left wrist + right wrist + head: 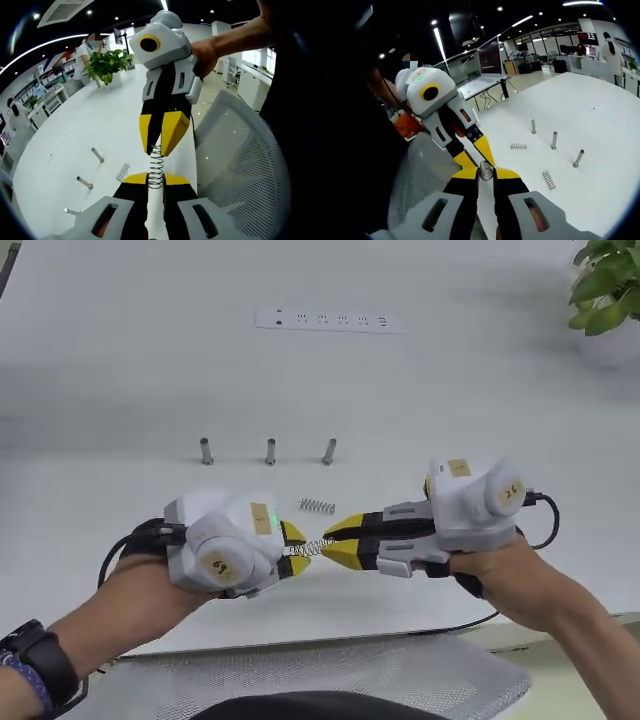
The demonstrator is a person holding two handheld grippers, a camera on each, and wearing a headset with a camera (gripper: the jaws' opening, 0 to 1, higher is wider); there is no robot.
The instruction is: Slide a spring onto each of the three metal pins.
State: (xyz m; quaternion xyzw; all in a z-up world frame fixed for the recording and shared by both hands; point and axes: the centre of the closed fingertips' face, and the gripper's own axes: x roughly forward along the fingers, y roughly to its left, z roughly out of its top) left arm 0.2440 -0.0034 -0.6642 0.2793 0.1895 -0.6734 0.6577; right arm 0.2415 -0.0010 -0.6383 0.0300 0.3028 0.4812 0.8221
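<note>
white workbench (pixel 120 360) in a bright open office.

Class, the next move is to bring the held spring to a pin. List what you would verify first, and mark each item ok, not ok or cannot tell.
1. Small coiled metal spring held: ok. The left gripper and the right gripper each pinch one end.
2. Three short metal pins standing and bare: ok.
3. Held spring lined up with a pin: not ok. It lies level, well short of the pins.
4. Spare springs on the white table: ok. Two lie near the pins.
5. Grip firm enough: cannot tell.
</note>
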